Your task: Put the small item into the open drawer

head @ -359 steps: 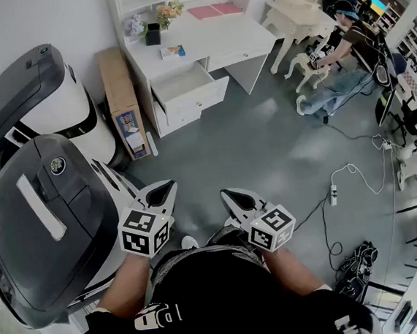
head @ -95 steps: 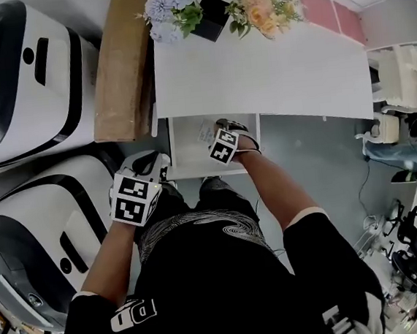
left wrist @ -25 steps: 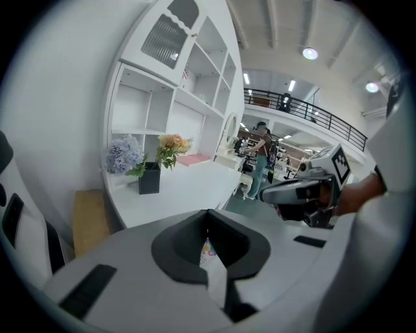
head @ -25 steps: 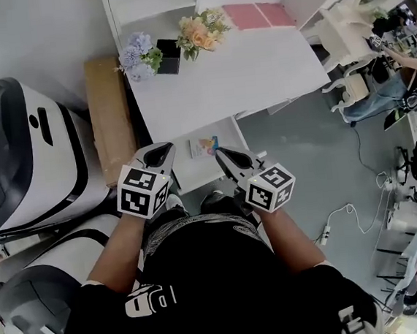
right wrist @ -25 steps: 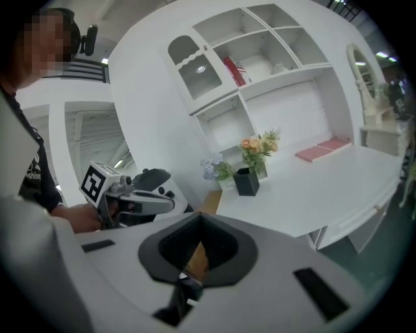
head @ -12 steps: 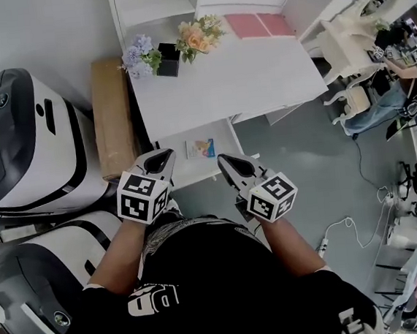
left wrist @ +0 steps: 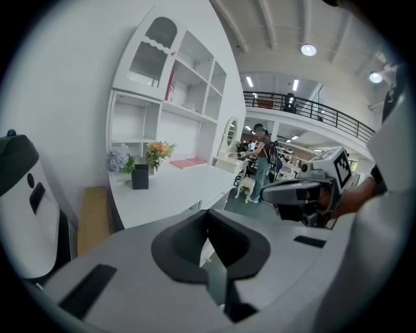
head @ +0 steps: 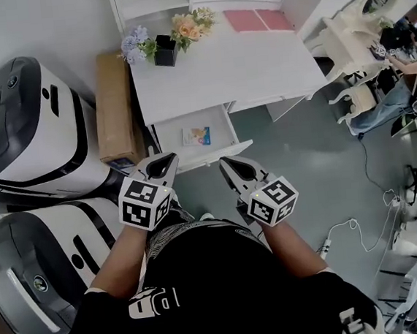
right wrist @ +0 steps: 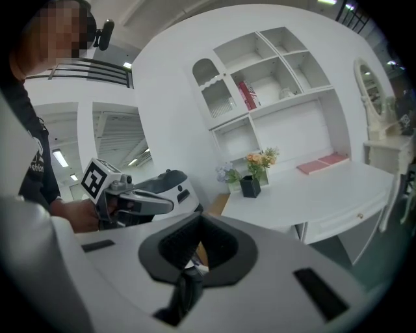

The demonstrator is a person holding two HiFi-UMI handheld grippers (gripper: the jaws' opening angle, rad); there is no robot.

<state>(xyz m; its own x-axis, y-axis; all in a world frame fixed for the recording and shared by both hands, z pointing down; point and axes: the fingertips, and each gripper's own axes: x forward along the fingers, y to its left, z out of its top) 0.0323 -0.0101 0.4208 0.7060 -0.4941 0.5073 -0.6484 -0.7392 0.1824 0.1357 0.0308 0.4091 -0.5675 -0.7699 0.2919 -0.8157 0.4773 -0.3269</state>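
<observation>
- L gripper [head: 160,164]: jaws clenched tight, nothing between them. Held in the air just short of the drawer front, tips pointing at it.
- R gripper [head: 230,166]: also clenched and empty. Level w/ the L gripper and apart from it, tips over the grey floor [head: 296,161] near the drawer's front right corner.
- Each gripper view shows the other gripper alongside, w/ a hand [right wrist: 68,214] on its grip.
- The drawer [head: 172,135] stands pulled out from under the bench, open, white inside.
- The small item [head: 197,136] is a flat colourful pack lying on the drawer bottom, about mid-drawer. Neither gripper touches it.
- The bench [head: 228,69] is white. A black vase w/ flowers [head: 164,46] sits at its back left, pink sheets [head: 257,20] at the back.
- A white shelf unit [right wrist: 260,84] rises behind the bench against the wall.
- A cardboard box [head: 114,105] stands between the bench's left side and two big white-and-black machines [head: 29,136].
- Far right: a white vanity [head: 349,31] w/ mirror, and a person [head: 394,71] seated by it.
</observation>
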